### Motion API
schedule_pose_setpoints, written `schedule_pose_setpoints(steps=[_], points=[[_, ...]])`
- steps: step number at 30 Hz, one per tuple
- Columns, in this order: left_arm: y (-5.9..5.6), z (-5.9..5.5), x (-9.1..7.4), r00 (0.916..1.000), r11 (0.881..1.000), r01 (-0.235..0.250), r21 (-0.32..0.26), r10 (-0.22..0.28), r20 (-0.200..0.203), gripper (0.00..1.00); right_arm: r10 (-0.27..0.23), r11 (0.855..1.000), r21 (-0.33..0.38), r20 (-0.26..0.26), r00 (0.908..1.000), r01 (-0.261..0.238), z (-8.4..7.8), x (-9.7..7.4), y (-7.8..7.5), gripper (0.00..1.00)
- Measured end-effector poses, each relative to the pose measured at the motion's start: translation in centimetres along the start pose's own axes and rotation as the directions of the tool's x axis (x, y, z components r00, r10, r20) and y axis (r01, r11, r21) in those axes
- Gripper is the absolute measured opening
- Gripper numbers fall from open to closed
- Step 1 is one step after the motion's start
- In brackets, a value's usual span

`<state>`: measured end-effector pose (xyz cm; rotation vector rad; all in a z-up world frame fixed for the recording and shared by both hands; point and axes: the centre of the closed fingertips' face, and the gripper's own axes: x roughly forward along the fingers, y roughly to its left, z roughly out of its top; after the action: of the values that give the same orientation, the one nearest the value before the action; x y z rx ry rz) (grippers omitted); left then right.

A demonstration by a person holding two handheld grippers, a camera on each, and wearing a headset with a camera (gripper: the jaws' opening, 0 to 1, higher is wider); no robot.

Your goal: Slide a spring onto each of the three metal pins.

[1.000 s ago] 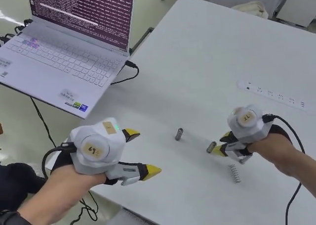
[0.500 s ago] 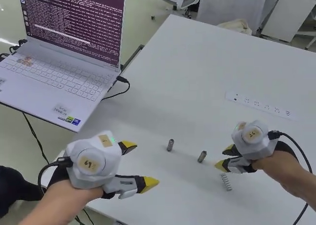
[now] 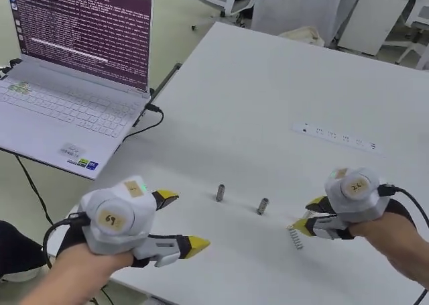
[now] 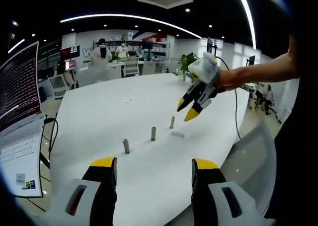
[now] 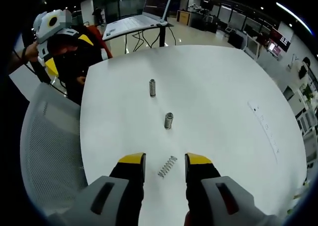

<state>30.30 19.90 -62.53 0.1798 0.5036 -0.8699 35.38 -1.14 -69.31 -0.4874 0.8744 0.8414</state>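
Bearing a "69" sticker [image 3: 111, 219], the left claw [image 3: 190, 220] gapes wide.

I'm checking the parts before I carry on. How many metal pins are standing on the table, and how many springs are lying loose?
Standing metal pins: 3
Flat-lying loose springs: 1
Total: 4

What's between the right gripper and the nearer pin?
One loose spring, lying flat on the table just ahead of the right gripper's open jaws, short of the pin. The right gripper view shows it.
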Motion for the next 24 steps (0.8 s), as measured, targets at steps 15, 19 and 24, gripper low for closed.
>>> schedule_pose_setpoints(steps=[15,19,24], points=[[-0.7,0.5,0.3,0.9999,1.0,0.003,-0.01,-0.003,0.016,0.56,-0.084,0.988,0.142,0.129,0.988,0.066,-2.0,-4.4,0.7,0.35],[-0.7,1.0,0.4,0.9997,1.0,0.0,-0.009,0.0,0.025,0.56,-0.128,0.98,0.171,0.148,0.9807,0.102,-2.9,-5.7,0.4,0.35],[-0.7,1.2,0.5,0.9996,1.0,-0.004,-0.011,0.004,0.029,0.56,-0.163,0.964,0.238,0.191,0.968,0.115,-3.6,-7.1,0.2,0.36]])
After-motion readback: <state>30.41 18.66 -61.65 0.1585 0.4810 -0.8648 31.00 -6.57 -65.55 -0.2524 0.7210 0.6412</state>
